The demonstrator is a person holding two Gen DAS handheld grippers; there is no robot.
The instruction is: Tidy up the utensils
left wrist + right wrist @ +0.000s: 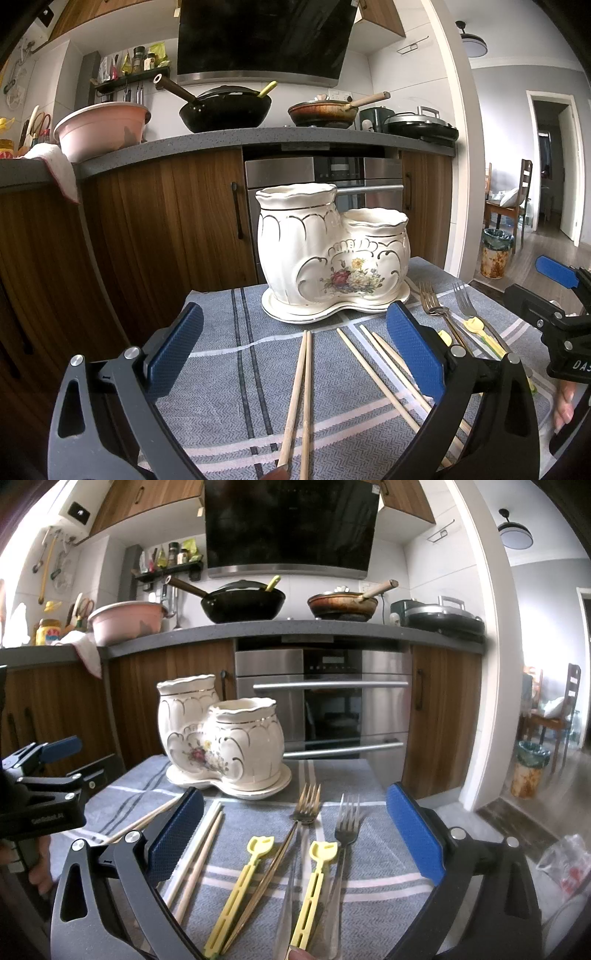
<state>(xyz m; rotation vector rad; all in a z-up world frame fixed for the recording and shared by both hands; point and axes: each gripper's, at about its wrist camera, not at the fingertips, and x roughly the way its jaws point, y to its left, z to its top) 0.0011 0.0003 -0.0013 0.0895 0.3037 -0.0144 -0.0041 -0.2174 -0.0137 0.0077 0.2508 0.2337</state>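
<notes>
Kitchen; table under a blue-grey striped cloth (pixel 229 369). Ceramic holder (pixel 332 254) at far edge, empty. Chopsticks (pixel 299 398): between the spread fingers of the left claw (pixel 295 350), long axis pointing at holder. Forks (pixel 306 812): before the right claw (pixel 295 834), likewise spread, holding nothing.

ceramic holder (pixel 332 254) blocks the cloth's (pixel 229 376) far edge; chopsticks (pixel 299 398) lie across the near part.

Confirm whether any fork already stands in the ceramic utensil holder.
No: both forks lie flat on the cloth before the ceramic utensil holder, whose openings show nothing sticking out.
</notes>
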